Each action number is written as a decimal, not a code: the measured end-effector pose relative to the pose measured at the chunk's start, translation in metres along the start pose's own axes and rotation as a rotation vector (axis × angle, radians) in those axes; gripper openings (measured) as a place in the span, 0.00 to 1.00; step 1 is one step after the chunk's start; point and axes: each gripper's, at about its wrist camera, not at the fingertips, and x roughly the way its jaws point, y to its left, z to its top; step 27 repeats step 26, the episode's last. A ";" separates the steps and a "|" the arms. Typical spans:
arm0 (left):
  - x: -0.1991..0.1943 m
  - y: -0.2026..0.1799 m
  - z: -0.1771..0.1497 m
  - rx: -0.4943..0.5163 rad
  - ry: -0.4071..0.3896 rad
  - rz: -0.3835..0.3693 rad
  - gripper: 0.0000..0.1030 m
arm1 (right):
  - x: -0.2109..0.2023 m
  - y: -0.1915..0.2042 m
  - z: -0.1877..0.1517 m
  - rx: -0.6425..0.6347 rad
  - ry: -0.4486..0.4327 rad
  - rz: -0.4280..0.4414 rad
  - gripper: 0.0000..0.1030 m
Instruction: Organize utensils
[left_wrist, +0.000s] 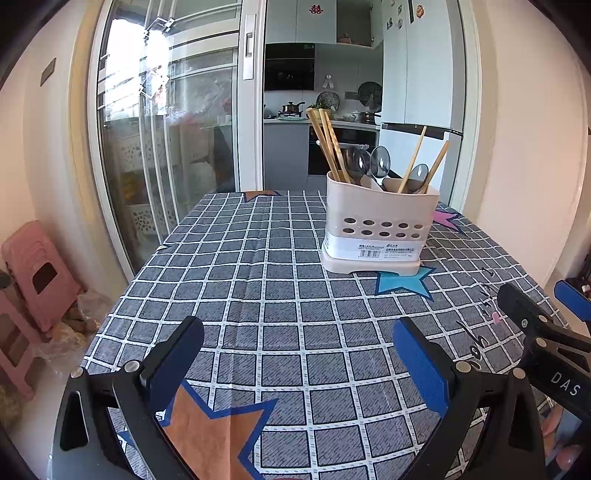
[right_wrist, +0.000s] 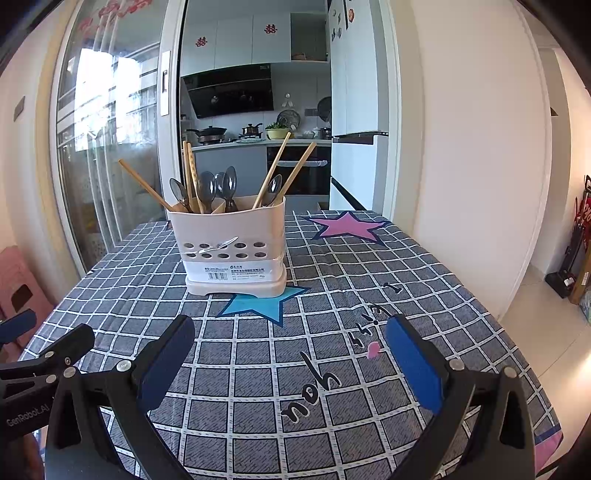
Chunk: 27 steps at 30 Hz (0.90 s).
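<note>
Plastic caddy (left_wrist: 376, 229) sitting far-centre on checked surface (left_wrist: 258, 280), chopsticks (left_wrist: 327, 144) and spoons (left_wrist: 379, 162) mixed across compartments. Left gripper (left_wrist: 297, 363) and right gripper (right_wrist: 290, 360) hovering near edge, both gaping wide, holding nothing. Probably sorting by type: approaching from above, pinching one chopstick high, lifting straight, bracing caddy.

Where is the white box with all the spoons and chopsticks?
The utensil holder stands on the checked tablecloth, ahead of both open grippers, its base on the blue star.
</note>
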 end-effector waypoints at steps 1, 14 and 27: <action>0.000 0.000 0.000 0.001 0.001 0.000 1.00 | 0.000 0.000 0.000 -0.001 0.001 -0.001 1.00; 0.004 0.002 0.002 -0.002 0.011 0.007 1.00 | 0.000 0.000 -0.001 -0.001 0.002 0.001 1.00; 0.001 0.001 0.003 0.003 -0.005 0.000 1.00 | 0.003 -0.001 0.001 0.000 0.003 0.002 1.00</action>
